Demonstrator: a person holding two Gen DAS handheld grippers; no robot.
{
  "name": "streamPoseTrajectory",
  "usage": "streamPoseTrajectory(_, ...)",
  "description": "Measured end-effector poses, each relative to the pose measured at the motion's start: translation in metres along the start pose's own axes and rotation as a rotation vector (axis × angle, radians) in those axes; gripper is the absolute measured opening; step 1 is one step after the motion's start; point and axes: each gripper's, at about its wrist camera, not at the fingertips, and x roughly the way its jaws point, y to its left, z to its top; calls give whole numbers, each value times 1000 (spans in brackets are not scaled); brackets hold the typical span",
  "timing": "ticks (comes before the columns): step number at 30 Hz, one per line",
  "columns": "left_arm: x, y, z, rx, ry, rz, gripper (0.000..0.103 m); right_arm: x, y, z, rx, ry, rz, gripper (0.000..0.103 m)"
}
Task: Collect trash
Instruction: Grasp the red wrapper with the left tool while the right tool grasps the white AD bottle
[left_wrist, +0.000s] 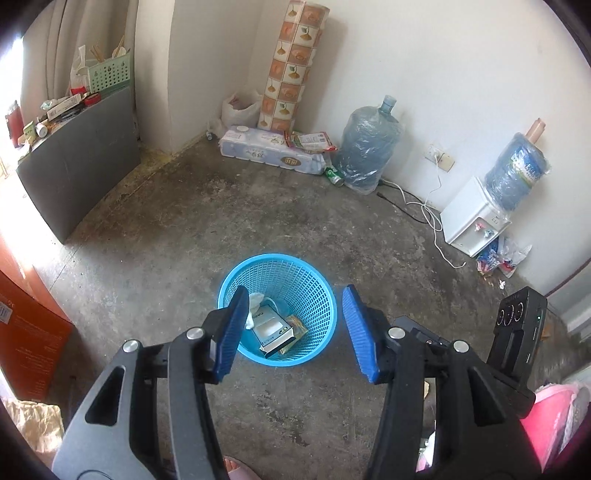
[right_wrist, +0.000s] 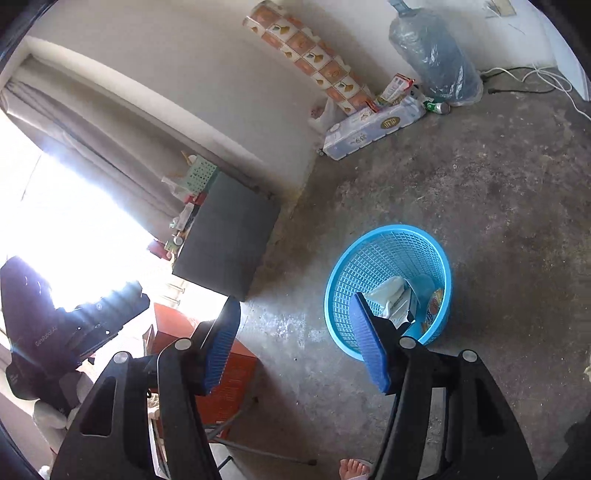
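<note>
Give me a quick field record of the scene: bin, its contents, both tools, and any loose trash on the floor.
bin: round blue plastic mesh basket, upright on the concrete floor
contents: white-and-grey flat box, crumpled white tissue, yellow wrapper
left tool: open, nothing between its blue pads, above the bin
right tool: open, empty, beside the bin
loose trash: green drink can by the plastic-wrapped blue water jug

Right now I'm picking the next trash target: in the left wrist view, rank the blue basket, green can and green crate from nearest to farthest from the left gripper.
1. Blue basket, directly below the left gripper.
2. Green can, on the floor beside the wrapped water jug.
3. Green crate, far left on the dark cabinet.
</note>
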Motion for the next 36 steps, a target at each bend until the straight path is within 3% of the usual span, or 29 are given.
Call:
streamPoseTrajectory(5, -97, -28, -46, 48, -146, 16, 59, -50, 41, -42, -127, -17, 21, 78)
streamPoseTrajectory(11, -198, -29, -131, 23, -283, 40, 66, -70, 80, -94, -284, 76, -29, 82)
streamPoseTrajectory(15, -252, 4, -192, -25, -328, 155, 68, -75, 117, -117, -360, 131, 9, 82)
streamPoseTrajectory(25, -394, 109, -351, -302, -474, 457, 69, -64, 247, -191, -564, 321, 278, 82)
streamPoseTrajectory(28, -416, 126, -388, -346, -484, 550, 70, -55, 285, -223, -625, 431, 358, 82)
streamPoseTrajectory(33, -416, 147, -417, -355, -430, 682, 70, -37, 331, -280, -709, 618, 421, 82)
streamPoseTrajectory(36, -395, 164, -415, -322, -307, 826, 70, -23, 350, -313, -729, 722, 417, 82)
